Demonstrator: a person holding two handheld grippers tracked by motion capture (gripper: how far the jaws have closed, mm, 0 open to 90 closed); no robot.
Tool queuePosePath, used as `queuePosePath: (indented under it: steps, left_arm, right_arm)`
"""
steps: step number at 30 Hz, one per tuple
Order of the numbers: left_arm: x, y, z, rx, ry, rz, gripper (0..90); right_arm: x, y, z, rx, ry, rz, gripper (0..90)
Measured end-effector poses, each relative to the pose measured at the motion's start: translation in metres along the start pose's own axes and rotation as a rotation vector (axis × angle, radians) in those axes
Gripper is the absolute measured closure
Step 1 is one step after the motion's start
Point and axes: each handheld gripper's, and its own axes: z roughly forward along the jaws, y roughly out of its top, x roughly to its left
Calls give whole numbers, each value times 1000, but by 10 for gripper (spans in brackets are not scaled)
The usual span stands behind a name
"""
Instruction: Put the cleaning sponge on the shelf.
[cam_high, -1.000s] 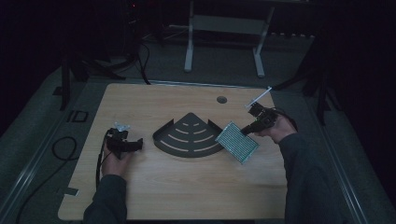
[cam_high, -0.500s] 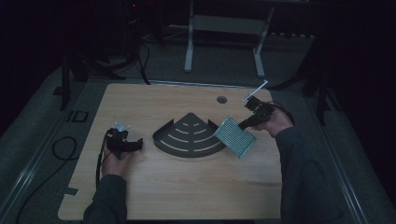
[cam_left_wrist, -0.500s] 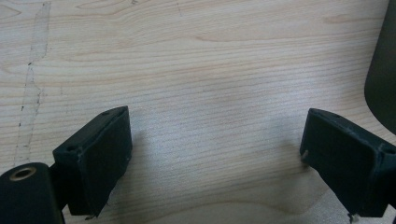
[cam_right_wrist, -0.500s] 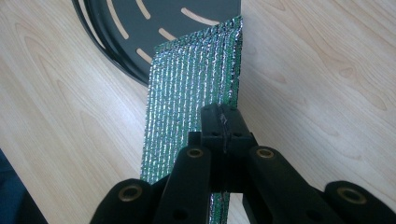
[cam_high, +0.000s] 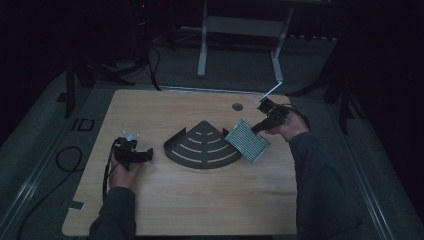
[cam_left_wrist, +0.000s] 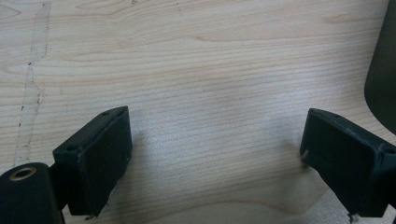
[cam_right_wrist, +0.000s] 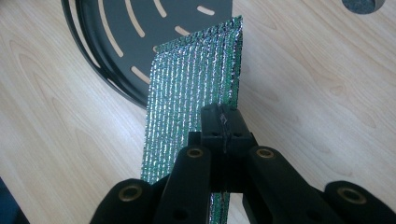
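My right gripper (cam_high: 258, 130) is shut on one edge of a flat green-and-silver mesh pad (cam_high: 247, 140), which hangs tilted just right of a black fan-shaped slotted tray (cam_high: 202, 145). In the right gripper view the jaws of my right gripper (cam_right_wrist: 223, 122) pinch the pad (cam_right_wrist: 196, 88) edge-on, with the tray (cam_right_wrist: 140, 28) beyond it. Left of the tray, my left gripper (cam_high: 145, 156) rests low on the table. In the left gripper view its jaws (cam_left_wrist: 215, 154) stand wide open over bare wood, with nothing between them.
The wooden table (cam_high: 165, 110) has a round cable hole (cam_high: 237, 106) near its far edge, also at the corner of the right gripper view (cam_right_wrist: 363, 4). A dark curved tray edge (cam_left_wrist: 383, 70) lies to the right of the left gripper. Cables and a desk frame stand on the floor beyond.
The right hand has carried the mesh pad a little up and toward the table's far side. The left hand and its gripper have stayed where they were.
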Motion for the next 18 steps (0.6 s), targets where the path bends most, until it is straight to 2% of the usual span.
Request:
queuePosePath:
  steps: [18]
  left_arm:
    - [0,0,0,1,0,1,94]
  right_arm:
    - [5,23,9,-10,16,-5,900]
